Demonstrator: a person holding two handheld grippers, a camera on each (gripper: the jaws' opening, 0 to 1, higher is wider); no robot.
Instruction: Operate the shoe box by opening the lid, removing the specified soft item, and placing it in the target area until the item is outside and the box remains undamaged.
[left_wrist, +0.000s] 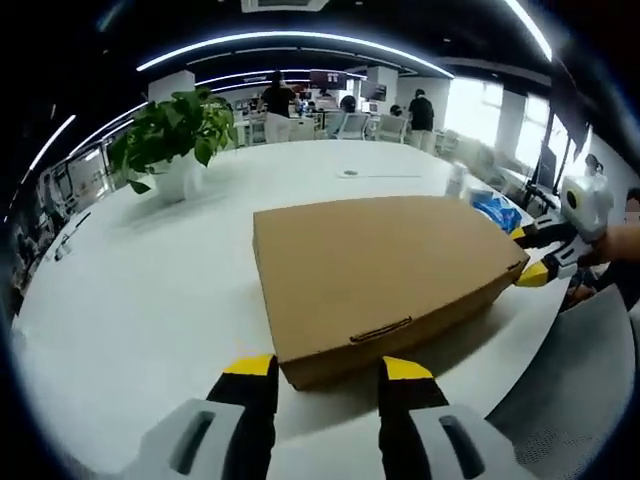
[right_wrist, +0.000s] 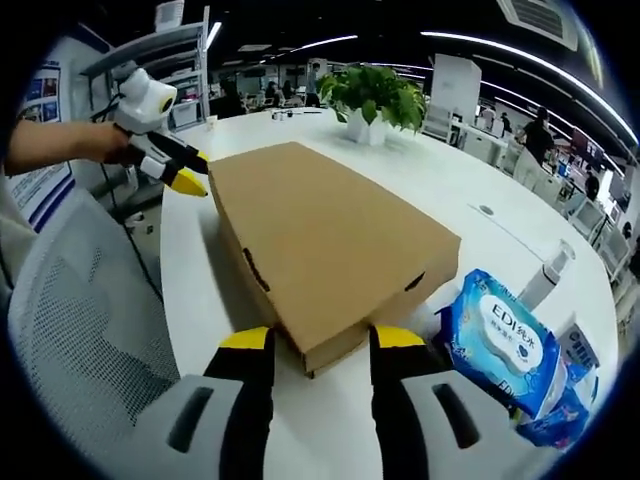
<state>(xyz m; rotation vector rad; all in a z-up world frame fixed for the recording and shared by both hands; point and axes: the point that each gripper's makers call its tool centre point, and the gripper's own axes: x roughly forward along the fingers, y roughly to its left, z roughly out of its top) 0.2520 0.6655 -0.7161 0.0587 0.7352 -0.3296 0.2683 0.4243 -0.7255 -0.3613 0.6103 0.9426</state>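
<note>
Box is a flat brown cardboard one, lid down, lying on the white table with one corner near the table edge. Left gripper sits at the box's near side, jaws spread, yellow tips either side of the front lid tab, nothing between them; whether the tips touch the cardboard I can't tell. Right gripper is at the opposite end, jaws also apart, straddling the box corner, gripping nothing. In the left gripper view the right gripper shows at the far right corner of the box, yellow tips just at the cardboard edge. In the right gripper view the left gripper comes in from the upper left, held by a hand, tips at the box's far corner. Blue wipes pack lies on the table just right of the box. Potted plant stands further back on the table, well apart from the box. Grey mesh chair beside the table edge. The soft item isn't visible with the lid shut.
</note>
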